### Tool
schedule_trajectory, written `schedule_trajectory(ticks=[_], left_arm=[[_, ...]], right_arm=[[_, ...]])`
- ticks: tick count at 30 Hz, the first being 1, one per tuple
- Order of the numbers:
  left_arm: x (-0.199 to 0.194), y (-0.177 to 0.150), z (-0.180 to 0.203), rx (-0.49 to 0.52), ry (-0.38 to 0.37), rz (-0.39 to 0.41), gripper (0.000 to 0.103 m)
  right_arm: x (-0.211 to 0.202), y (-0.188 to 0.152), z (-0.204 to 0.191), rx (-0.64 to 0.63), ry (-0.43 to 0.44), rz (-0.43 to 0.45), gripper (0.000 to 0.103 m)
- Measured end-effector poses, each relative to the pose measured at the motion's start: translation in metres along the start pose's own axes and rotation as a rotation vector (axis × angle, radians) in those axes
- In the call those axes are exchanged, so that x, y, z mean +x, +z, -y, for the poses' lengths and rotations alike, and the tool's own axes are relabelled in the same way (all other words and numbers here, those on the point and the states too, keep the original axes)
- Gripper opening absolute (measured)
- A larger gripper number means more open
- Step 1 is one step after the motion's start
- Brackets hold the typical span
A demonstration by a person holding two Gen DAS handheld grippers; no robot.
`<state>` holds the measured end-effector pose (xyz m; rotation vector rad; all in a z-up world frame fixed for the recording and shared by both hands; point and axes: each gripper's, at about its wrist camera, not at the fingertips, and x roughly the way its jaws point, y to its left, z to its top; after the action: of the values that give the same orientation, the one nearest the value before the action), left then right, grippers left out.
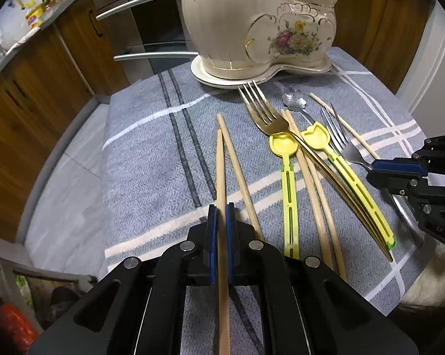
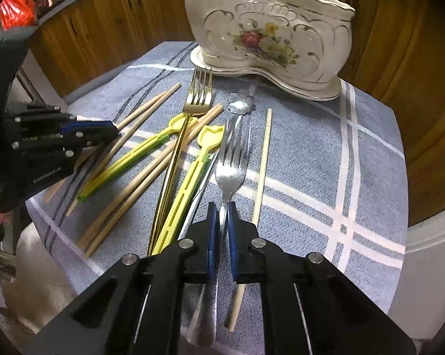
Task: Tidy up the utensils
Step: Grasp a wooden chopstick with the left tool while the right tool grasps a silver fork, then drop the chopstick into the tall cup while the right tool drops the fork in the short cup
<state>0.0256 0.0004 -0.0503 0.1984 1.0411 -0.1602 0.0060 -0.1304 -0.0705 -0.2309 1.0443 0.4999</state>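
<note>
My left gripper (image 1: 221, 207) was pinched down on a wooden chopstick (image 1: 221, 171), the blue pads pressed against it from both sides so that the stick ran straight out between them toward the far end of the table. Its twin chopstick (image 1: 237, 165) lay just beside it on the blue-grey checked cloth (image 1: 151, 153), the two crossing near their far tips.

My right gripper (image 2: 221, 207) was clamped on the neck of a silver fork (image 2: 231, 162), just below the head, with the fork's handle running back under the jaws. A lone thin chopstick (image 2: 262, 171) lay just to the right of that fork, not touched by the pads.

Between my two grippers the rest of the utensils sat in a loose pile on the cloth: a gold fork (image 1: 269, 118) lying across two yellow plastic spoons (image 1: 287, 177), another pair of chopsticks (image 1: 314, 183), and a small flower-shaped spoon (image 1: 295, 100) near the far side. Beyond them stood the cream ceramic holder (image 1: 252, 20) with gilt trim and a painted floral bouquet, on its matching tray (image 1: 201, 72); I could not see inside it. Wooden cabinets (image 1: 30, 112) ringed the table.
</note>
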Motion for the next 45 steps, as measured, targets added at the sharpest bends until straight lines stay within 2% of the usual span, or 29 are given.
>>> schedule_trajectory(ticks=[4,10,15,21,28,34,37,39,45], left_arm=[[-0.002,-0.003,-0.004,-0.018,-0.024,0.023,0.006],[-0.022,-0.004,-0.015,-0.046,-0.047,0.112,0.006],[-0.048,0.006,-0.026,-0.078,-0.06,0.234,0.006],[-0.081,0.024,-0.032,-0.097,-0.112,0.395,0.006],[-0.114,0.069,-0.035,-0.112,-0.206,0.566,0.006],[-0.123,0.122,-0.033,-0.12,-0.269,0.673,0.006],[-0.123,0.151,-0.035,-0.148,-0.266,0.74,0.006],[-0.119,0.167,-0.038,-0.169,-0.254,0.755,0.006],[-0.101,0.196,-0.042,-0.224,-0.208,0.809,0.006]], right_arm=[[-0.01,-0.003,0.007,0.037,0.045,0.066,0.005],[-0.034,-0.002,0.012,0.04,0.104,0.186,0.005],[-0.055,-0.001,0.013,0.016,0.099,0.304,0.005],[-0.083,0.007,0.013,-0.008,0.053,0.453,0.005],[-0.109,0.042,0.021,-0.027,0.01,0.6,0.005],[-0.124,0.092,0.05,0.053,0.013,0.69,0.005],[-0.128,0.117,0.064,0.095,0.006,0.724,0.005],[-0.129,0.131,0.073,0.125,-0.006,0.754,0.005],[-0.125,0.148,0.089,0.175,-0.026,0.811,0.005]])
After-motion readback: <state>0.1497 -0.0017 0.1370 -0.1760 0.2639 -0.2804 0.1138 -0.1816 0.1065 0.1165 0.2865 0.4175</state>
